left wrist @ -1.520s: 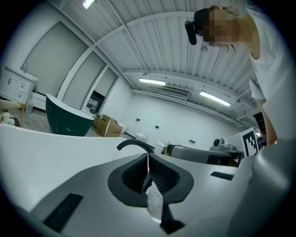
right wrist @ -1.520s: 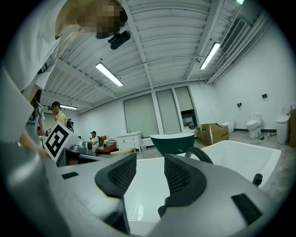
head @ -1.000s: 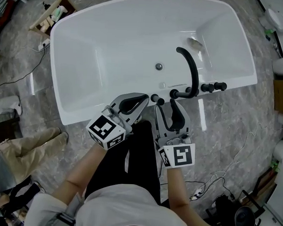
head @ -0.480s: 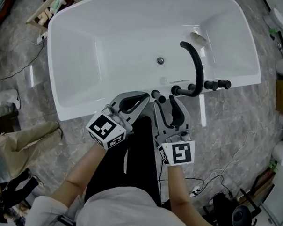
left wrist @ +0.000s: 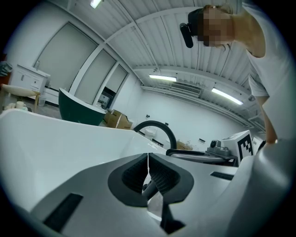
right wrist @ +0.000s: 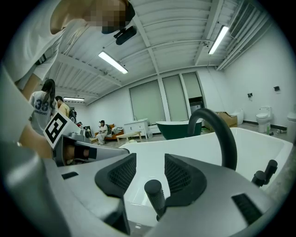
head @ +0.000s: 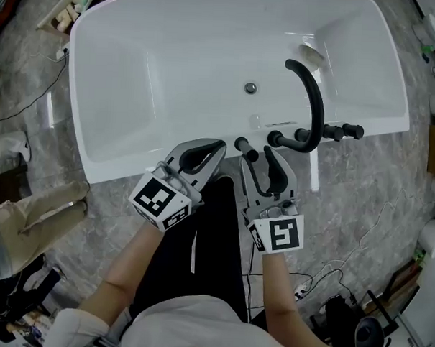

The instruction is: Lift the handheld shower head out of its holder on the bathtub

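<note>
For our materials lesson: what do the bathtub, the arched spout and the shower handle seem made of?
Bathtub: glossy white, likely acrylic or enamel; soft highlights show.
Arched spout: matte black, probably coated metal; hardly any shine.
Shower handle: black, finely ribbed grip; metal or plastic, unclear.

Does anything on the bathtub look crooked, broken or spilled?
Nothing stands out. The bathtub looks clean and undamaged, the spout arches over it, and the handheld shower head sits in place on the rim, by the open right tool.
</note>
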The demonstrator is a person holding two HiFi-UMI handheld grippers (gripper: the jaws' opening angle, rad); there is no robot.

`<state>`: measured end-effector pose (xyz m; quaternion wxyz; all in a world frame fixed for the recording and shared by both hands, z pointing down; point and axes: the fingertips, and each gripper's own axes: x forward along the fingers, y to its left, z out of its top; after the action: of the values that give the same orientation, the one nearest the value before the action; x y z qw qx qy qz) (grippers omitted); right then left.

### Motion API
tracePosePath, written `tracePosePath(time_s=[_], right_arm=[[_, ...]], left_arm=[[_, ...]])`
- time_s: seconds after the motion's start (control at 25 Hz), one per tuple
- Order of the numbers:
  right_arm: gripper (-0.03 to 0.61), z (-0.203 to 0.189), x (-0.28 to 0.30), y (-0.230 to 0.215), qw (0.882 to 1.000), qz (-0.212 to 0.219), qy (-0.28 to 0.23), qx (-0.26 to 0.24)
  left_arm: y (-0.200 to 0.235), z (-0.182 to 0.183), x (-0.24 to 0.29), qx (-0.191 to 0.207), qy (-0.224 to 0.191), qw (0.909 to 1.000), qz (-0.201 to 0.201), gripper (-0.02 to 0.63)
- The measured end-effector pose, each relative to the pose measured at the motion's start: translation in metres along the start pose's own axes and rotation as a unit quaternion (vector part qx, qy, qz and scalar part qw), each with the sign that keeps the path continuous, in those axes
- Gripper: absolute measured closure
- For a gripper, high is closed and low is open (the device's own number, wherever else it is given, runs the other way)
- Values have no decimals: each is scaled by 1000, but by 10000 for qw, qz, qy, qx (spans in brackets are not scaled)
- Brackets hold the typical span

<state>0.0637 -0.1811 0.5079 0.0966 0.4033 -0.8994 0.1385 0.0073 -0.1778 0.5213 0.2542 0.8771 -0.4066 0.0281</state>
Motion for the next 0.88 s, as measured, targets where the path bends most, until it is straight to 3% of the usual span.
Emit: tracePosePath(time_s=[0.88], right_arm=[[399,-51,26,-4,9995,-70,239,-205]], left_arm=[[32,-50,18,-261,73,9996,-11,603]])
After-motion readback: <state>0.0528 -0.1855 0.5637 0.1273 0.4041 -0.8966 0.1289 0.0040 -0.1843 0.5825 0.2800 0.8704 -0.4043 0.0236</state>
